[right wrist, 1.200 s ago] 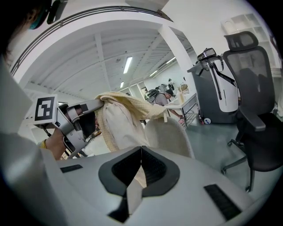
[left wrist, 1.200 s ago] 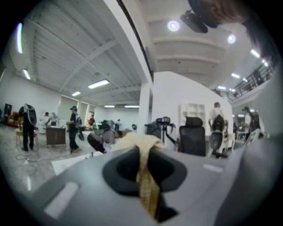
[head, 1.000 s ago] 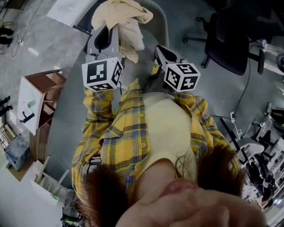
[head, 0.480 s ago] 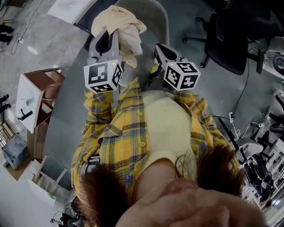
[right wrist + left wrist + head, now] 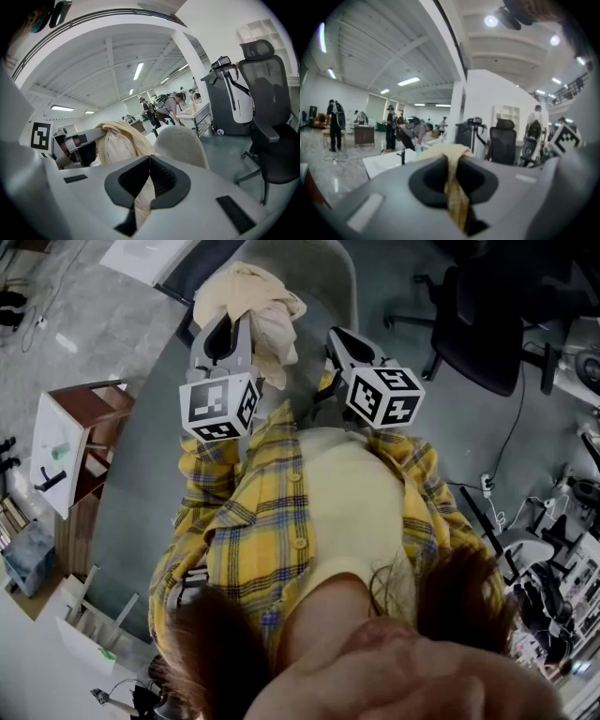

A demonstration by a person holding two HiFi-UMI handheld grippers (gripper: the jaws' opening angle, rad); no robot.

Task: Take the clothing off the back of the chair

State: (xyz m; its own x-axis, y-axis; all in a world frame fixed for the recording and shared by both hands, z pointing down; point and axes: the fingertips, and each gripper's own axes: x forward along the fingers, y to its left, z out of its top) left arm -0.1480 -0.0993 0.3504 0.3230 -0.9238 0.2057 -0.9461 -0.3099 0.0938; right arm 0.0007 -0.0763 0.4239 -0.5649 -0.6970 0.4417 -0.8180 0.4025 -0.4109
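A: Two grippers to report, need state on each plus location of the clothing
B: Reading the left gripper as clamped, pinching a narrow fold of the cream clothing. Confirmed in the left gripper view by a strip of cloth running down between the jaws with no gap either side
A: Rest of the garment?
B: Bunched in a loose heap over and beyond the left jaws, with one tail drooping toward the right gripper. Hanging in front of the back of the pale chair in the head view. Sitting just left of that back in the right gripper view, overlapping its edge. Can't confirm contact with the chair from any view
A: And the right?
B: Closed, with the jaw ends touching each other. Showing a sliver of cream cloth through the slot behind them; can't say whether nipped there or merely hanging beyond. Parked beside the left, apart from it
A: Anything else nearby?
B: Spotting a black office chair well off to the right and a wooden cabinet off to the left. Also yellow plaid sleeves leading up to both grippers
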